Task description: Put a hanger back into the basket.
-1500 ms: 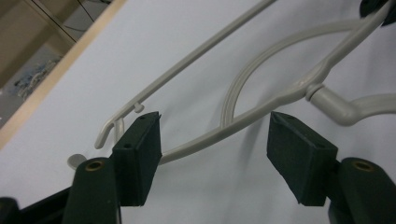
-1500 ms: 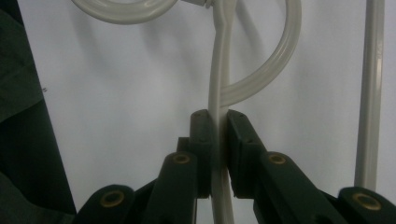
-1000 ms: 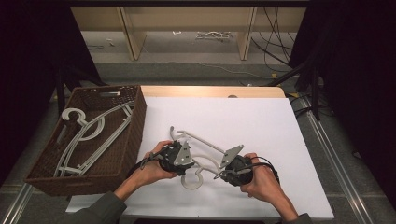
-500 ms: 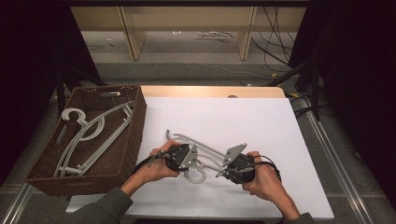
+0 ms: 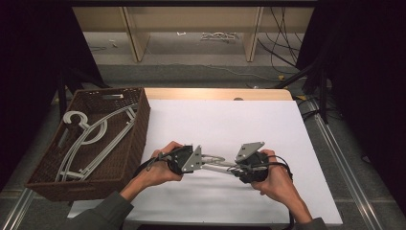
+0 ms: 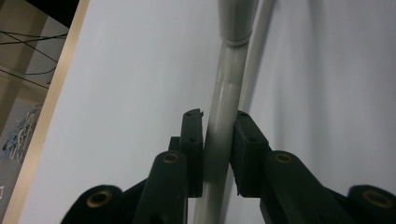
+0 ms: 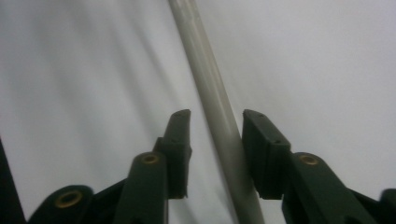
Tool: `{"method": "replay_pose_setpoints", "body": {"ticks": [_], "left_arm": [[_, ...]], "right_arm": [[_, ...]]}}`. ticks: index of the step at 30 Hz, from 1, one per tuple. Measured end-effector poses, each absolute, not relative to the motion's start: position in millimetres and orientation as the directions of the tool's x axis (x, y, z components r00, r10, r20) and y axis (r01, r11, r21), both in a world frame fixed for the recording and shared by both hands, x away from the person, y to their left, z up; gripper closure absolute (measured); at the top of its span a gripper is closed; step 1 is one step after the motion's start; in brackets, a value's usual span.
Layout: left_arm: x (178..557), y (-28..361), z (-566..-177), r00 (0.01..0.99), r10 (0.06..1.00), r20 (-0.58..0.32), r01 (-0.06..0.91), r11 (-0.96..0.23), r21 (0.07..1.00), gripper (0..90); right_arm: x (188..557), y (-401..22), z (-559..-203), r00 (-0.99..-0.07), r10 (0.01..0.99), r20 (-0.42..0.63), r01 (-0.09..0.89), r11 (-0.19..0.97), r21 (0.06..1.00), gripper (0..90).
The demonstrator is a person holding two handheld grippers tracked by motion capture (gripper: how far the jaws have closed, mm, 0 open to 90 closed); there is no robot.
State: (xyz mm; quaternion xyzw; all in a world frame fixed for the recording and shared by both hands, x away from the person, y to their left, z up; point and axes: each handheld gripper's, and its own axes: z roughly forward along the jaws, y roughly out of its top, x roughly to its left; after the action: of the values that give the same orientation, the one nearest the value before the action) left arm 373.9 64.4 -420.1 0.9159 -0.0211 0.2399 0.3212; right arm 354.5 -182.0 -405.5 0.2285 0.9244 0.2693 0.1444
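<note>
High view: a white desk (image 5: 225,120) reaches across the middle, with a brown wicker basket (image 5: 136,139) at its left edge holding pale grey hangers (image 5: 91,139). Near the front of the desk, one more grey hanger (image 5: 218,163) lies between the person's two hands, its curved hook end and straight bar spanning the gap from one gripper to the other. The plastic is smooth, light grey and round in section.

The left gripper (image 5: 184,160) sits at the hanger's left end. In the left gripper view its fingers (image 6: 194,149) have just been closing and now pinch the hanger's bar (image 6: 224,135) from both sides; farther up, the bar widens into a thicker collar.

The right gripper (image 5: 246,165) sits at the right end. In the right gripper view its fingers (image 7: 180,140) have just been opening; they stand spread, with the hanger's bar (image 7: 212,102) running slantwise between them, close against the right-hand one and well clear of the other.
</note>
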Motion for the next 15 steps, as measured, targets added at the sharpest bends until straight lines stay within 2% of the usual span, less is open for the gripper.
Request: {"method": "replay_pose_setpoints", "body": {"ticks": [2, 3, 4, 7, 11, 15], "left_arm": [[375, 64, -419, 0.882, 0.128, 0.453, -0.187, -0.788, 0.587, 77.6], [375, 64, -419, 0.882, 0.128, 0.453, -0.187, -0.788, 0.587, 78.1], [375, 66, -417, 0.888, 0.149, 0.435, -0.166, -0.778, 0.606, 78.5], [377, 69, -414, 0.899, 0.182, 0.398, -0.128, -0.760, 0.637, 79.1], [381, 74, -410, 0.901, 0.239, 0.363, -0.078, -0.733, 0.676, 79.5], [385, 81, -407, 0.895, 0.290, 0.340, -0.027, -0.725, 0.688, 79.5]], "right_arm": [[355, -184, -404, -0.820, 0.555, -0.138, 0.375, 0.704, 0.604, 49.6], [355, -184, -404, -0.820, 0.555, -0.138, 0.375, 0.704, 0.604, 49.6], [358, -187, -402, -0.795, 0.593, -0.132, 0.386, 0.661, 0.644, 41.8], [360, -192, -397, -0.766, 0.632, -0.116, 0.394, 0.604, 0.693, 34.7], [358, -199, -387, -0.705, 0.706, -0.066, 0.429, 0.499, 0.753, 32.8], [358, -203, -383, -0.678, 0.731, -0.073, 0.403, 0.453, 0.795, 30.6]]}}
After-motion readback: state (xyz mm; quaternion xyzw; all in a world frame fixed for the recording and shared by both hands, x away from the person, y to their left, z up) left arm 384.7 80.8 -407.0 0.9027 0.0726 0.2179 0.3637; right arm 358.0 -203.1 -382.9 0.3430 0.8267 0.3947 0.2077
